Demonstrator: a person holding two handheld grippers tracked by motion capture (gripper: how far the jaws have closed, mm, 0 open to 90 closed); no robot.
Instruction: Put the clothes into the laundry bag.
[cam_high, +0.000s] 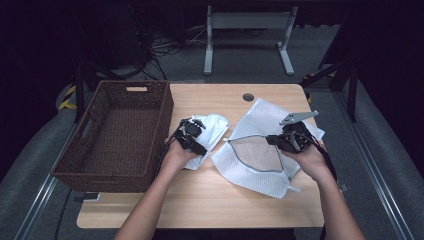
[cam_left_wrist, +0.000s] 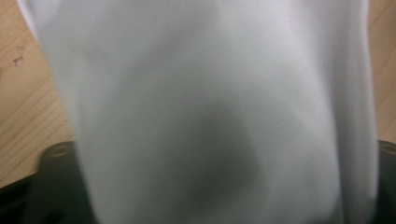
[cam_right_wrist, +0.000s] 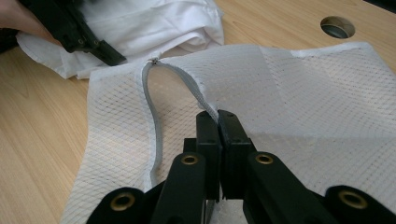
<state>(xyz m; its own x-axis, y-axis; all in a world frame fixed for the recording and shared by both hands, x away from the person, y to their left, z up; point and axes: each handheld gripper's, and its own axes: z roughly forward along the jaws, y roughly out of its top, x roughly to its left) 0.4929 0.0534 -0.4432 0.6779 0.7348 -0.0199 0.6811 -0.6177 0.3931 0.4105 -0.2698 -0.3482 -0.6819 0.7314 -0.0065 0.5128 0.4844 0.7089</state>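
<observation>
Nearest the lens: person's forearms entering from the bottom edge, one gripper in each hand. Going left to right across the table:

Wicker basket at the far left, nothing visible inside it.

Left gripper just right of the basket, down on the white garment, a crumpled heap near table centre. In the left gripper view the cloth sits between the jaws, close to the lens; whether the pads press on it cannot be told.

Mesh laundry bag right of the garment, touching it at one corner. Zipper undone, mouth gaping.

Right gripper clamped on the upper zipper edge, lifting it so the opening stands up.

Judgement: bag opened and held ready, garment being picked up. Left to do: lift garment, feed it through the mouth, close the zipper.
</observation>
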